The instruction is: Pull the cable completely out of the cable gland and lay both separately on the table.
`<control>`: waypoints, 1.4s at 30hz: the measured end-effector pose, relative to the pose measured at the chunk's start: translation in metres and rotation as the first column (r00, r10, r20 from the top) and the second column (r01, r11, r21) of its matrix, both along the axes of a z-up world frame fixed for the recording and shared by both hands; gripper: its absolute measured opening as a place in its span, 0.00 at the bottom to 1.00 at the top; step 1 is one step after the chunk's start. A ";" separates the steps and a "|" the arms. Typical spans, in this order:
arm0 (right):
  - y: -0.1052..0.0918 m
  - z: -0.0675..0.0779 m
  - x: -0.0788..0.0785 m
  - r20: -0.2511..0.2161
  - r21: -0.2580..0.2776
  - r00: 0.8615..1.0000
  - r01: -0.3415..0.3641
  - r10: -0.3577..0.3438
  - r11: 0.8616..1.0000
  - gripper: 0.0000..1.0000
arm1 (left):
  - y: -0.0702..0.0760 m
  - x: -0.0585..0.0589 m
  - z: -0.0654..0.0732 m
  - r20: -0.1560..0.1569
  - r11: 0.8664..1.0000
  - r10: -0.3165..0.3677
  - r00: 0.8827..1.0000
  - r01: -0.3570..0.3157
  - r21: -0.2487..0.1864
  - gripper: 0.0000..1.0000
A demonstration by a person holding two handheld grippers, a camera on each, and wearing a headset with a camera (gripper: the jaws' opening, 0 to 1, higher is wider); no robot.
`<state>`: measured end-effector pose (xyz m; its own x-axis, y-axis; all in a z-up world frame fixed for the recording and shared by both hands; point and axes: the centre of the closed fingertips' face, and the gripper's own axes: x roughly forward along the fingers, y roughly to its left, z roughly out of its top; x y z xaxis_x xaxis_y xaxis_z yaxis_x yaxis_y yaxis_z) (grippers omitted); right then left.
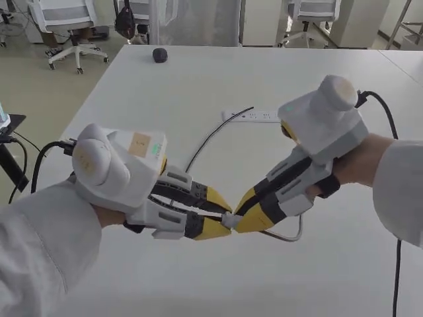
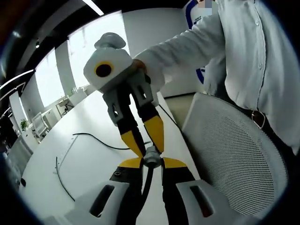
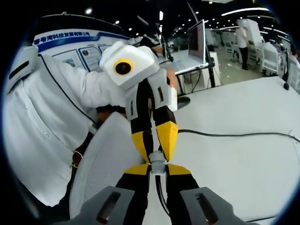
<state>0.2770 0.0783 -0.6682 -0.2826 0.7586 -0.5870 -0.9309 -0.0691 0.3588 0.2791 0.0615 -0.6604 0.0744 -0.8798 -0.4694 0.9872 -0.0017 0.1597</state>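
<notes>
Over the white table my two grippers meet tip to tip. The small pale cable gland sits between their yellow fingertips. My left gripper is shut on one end of the gland, and a dark cable runs back between its jaws. My right gripper is shut on the other end of the gland, with cable trailing under it. A black length of cable lies on the table behind the grippers. A grey loop of cable curls below the right gripper.
A white power strip lies at mid table and a small black round object near the far edge. Office chairs stand beyond the table. A mesh chair back and the person's shirt are close behind the grippers.
</notes>
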 end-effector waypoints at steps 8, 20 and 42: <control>0.002 -0.002 0.008 0.242 -0.007 0.970 0.012 -0.010 1.000 0.06 | 0.003 0.010 -0.003 -0.037 0.999 0.049 0.998 -0.050 -0.018 0.15; 0.003 -0.012 0.010 0.497 0.008 0.867 0.023 -0.024 1.000 0.07 | 0.007 0.016 -0.013 -0.124 0.995 0.092 0.988 -0.096 -0.030 0.15; -0.011 -0.022 0.008 0.264 -0.038 0.964 0.035 -0.024 0.999 0.26 | 0.004 0.004 -0.018 -0.047 0.999 0.028 0.998 -0.027 0.030 0.15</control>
